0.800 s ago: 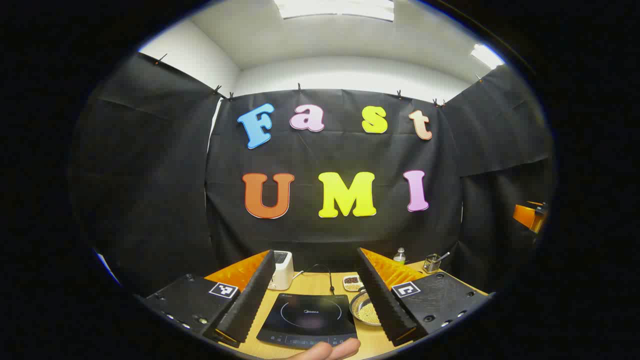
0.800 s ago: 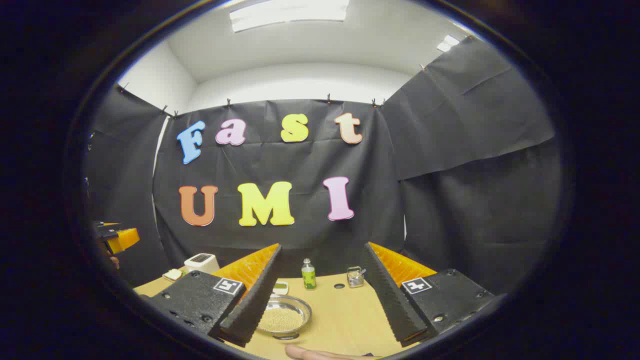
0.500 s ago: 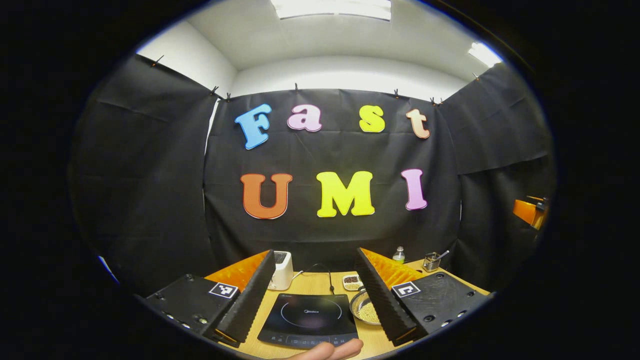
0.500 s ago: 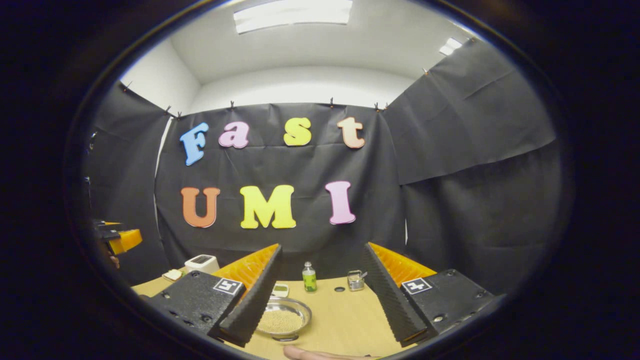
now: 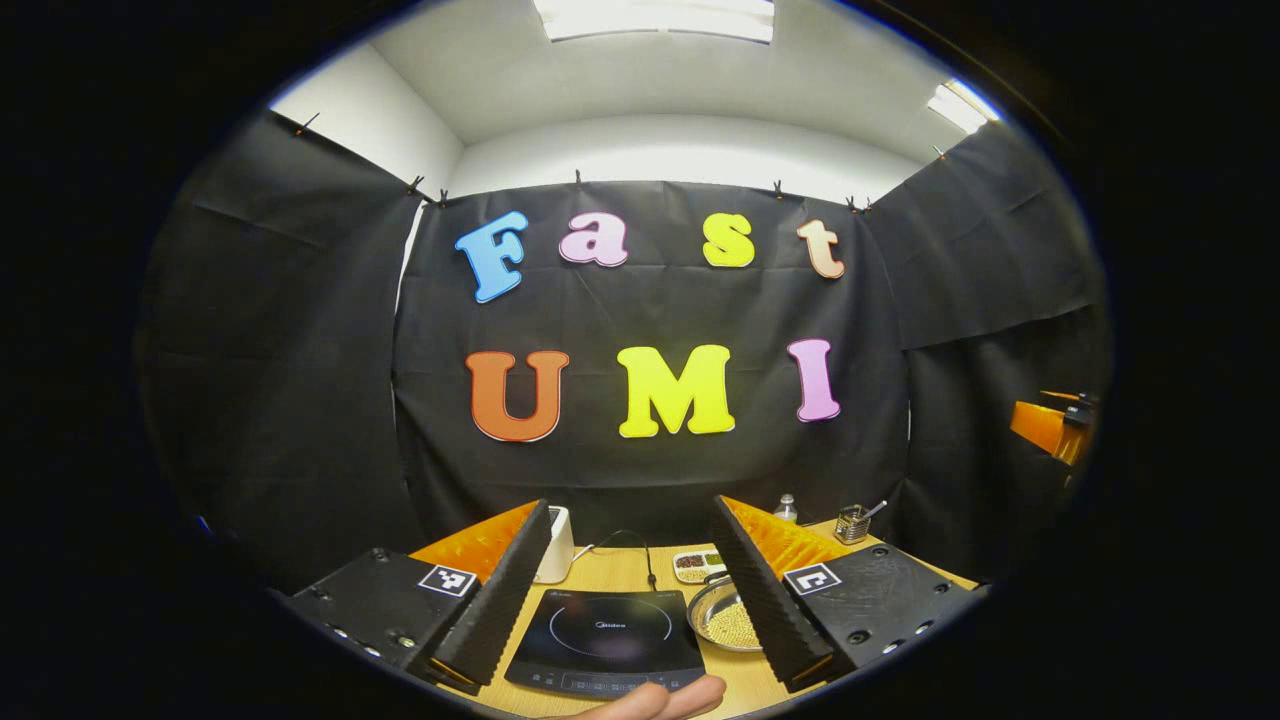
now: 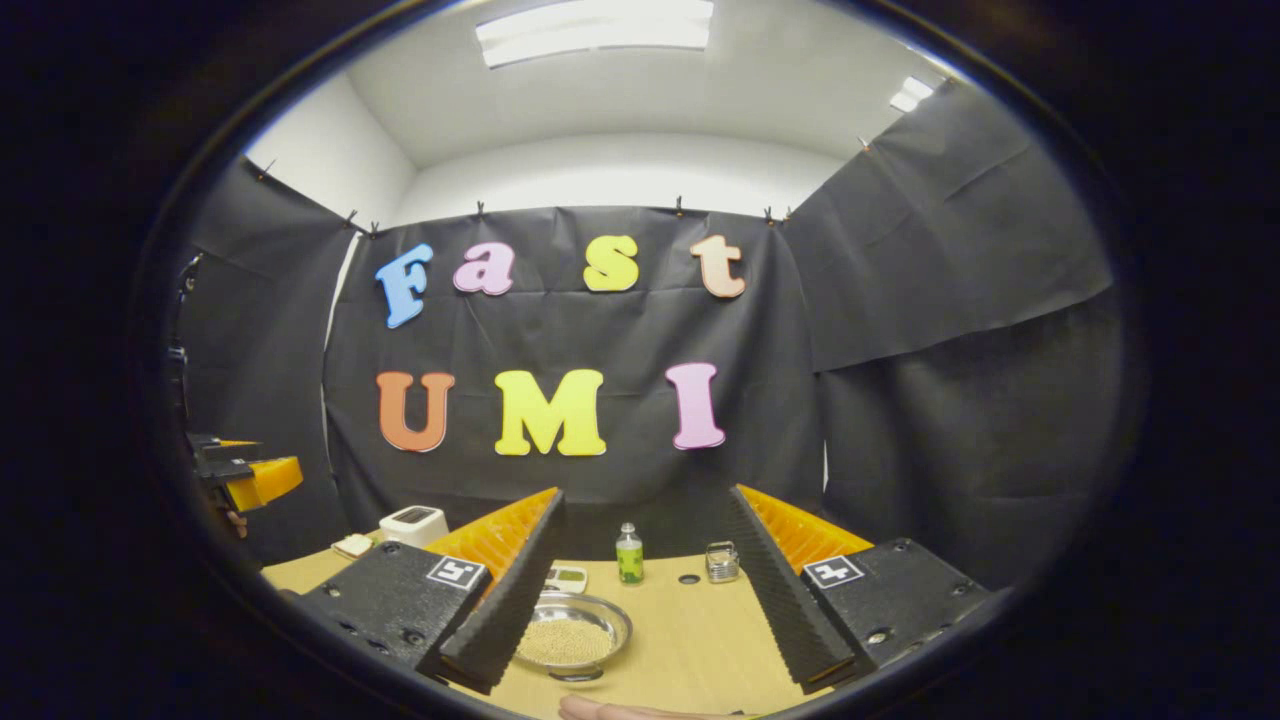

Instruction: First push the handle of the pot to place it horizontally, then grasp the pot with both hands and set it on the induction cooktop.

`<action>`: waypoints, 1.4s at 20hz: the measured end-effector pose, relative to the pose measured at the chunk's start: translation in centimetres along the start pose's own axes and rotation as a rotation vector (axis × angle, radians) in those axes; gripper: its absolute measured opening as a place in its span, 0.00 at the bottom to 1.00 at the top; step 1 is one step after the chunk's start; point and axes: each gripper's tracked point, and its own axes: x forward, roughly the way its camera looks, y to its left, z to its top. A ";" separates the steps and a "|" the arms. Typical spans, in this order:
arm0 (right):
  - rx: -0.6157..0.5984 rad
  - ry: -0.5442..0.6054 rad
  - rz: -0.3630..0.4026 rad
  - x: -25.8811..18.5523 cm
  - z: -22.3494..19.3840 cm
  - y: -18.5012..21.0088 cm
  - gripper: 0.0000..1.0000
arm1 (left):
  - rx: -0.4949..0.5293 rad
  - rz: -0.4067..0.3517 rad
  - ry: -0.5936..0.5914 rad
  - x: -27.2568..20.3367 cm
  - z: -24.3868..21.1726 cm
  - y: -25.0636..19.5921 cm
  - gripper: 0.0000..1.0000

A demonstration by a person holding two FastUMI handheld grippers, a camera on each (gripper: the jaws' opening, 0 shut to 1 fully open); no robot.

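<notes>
The left claw (image 5: 620, 590) is spread wide and holds nothing, raised above the pale wooden bench (image 5: 620, 570). Between its two fingers, in the left gripper view, lies the flat black glass induction cooktop (image 5: 605, 640) with a thin ring marked on its surface; nothing sits on it. Just right of the cooktop stands a shallow round metal dish of small yellowish grains (image 5: 725, 625), partly hidden behind the claw's right-hand finger. Behind the cooktop, a black cable runs back toward the wall, a white toaster (image 5: 553, 545) stands at the rear left, and a small divided tray of dark and pale bits (image 5: 698, 565) lies at the rear middle. A fingertip of a hand (image 5: 660, 700) shows at the bottom edge, in front of the cooktop.

The right claw (image 6: 645, 590) is likewise spread wide and empty, raised above the same bench. In the right gripper view the metal dish of grains lies between its fingers, close to the left-hand one. Farther back stand a small green-labelled clear bottle (image 6: 629, 555) and a small wire-mesh holder (image 6: 721, 562), near each other. The pot cannot be made out in either view.
</notes>
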 end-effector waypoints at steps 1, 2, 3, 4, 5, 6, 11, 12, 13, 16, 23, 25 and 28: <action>-0.004 0.000 -0.001 0.1 -0.2 0.1 0.98 | 0.002 -0.005 -0.001 0.0 -0.1 -0.2 0.95; -0.008 0.002 -0.001 0.3 -0.3 0.0 0.98 | 0.003 -0.006 -0.005 -0.1 0.0 -0.3 0.95; -0.009 0.004 -0.002 0.4 -0.6 0.1 0.98 | 0.005 -0.007 -0.008 -0.1 0.0 -0.3 0.95; -0.007 0.006 -0.001 0.7 -0.8 0.1 0.98 | 0.006 -0.007 -0.011 -0.3 0.1 -0.4 0.95; -0.003 0.010 0.005 1.0 -1.0 0.3 0.98 | 0.003 -0.005 -0.015 -0.3 0.1 -0.3 0.95; -0.001 0.021 0.020 1.2 -1.5 0.7 0.98 | 0.002 -0.005 -0.017 -0.4 0.1 -0.5 0.95; -0.031 0.019 0.155 2.5 -3.6 3.3 0.94 | -0.001 -0.017 -0.012 -0.7 -0.4 -1.0 0.95; -0.024 0.031 0.180 2.7 -4.2 4.0 0.88 | -0.003 -0.018 -0.011 -1.0 -0.4 -1.0 0.95; -0.010 0.047 0.212 2.8 -5.0 4.8 0.84 | -0.004 -0.020 -0.012 -1.1 -0.5 -1.1 0.95; 0.000 0.131 0.385 2.5 -8.3 8.8 0.47 | 0.003 -0.033 -0.024 -1.5 -0.3 -1.0 0.95; 0.038 0.258 0.430 3.1 -16.7 11.0 0.04 | -0.009 0.016 -0.035 -2.2 0.1 1.2 0.95; 0.029 0.306 0.430 3.2 -19.4 11.6 0.04 | -0.011 0.030 -0.033 -2.4 0.0 1.8 0.95; 0.017 0.379 0.436 3.4 -23.4 12.4 0.01 | -0.008 0.036 -0.025 -2.3 -0.7 2.4 0.95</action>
